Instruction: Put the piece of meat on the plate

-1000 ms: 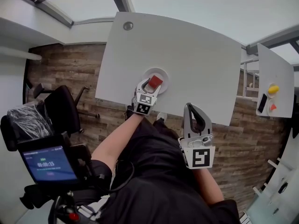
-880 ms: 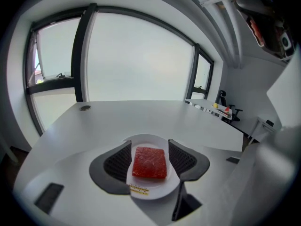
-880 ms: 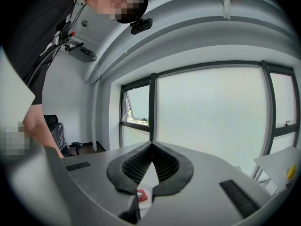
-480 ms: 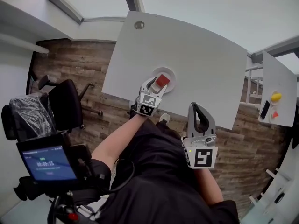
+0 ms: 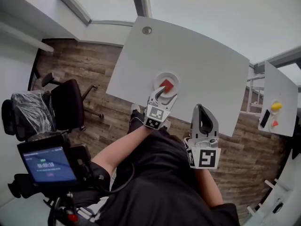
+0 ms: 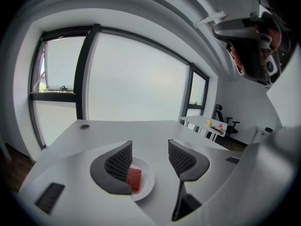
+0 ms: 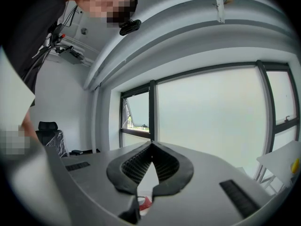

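Fingers (image 6: pixel 118 160) of the left gripper (image 5: pixel 164 95) stand spread wide and hold nothing, poised at the near rim of the single white plate (image 5: pixel 156 79), where the one red piece of meat (image 5: pixel 166 84) lies flat in the middle, clear of both jaws. From the left gripper's own camera the meat (image 6: pixel 134 178) shows just past the left jaw, resting on the plate (image 6: pixel 149 182). That plate sits close to the near edge of the white desk (image 5: pixel 202 60), left of its middle; one round grommet (image 5: pixel 147 30) marks the far left corner. Off the near edge, over the person's lap, the right gripper (image 5: pixel 202 108) has its jaws pressed together at the tips (image 7: pixel 151 146), empty. Each gripper carries one black-and-white square marker cube. A second desk (image 5: pixel 277 86) at the right bears three small things: one yellow, one red, one black. Two office chairs stand on the wood floor at left, one black chair (image 5: pixel 66 102) and one plastic-wrapped chair (image 5: pixel 23 112). A screen (image 5: pixel 48 165) shows a timer, digits too small to read surely.
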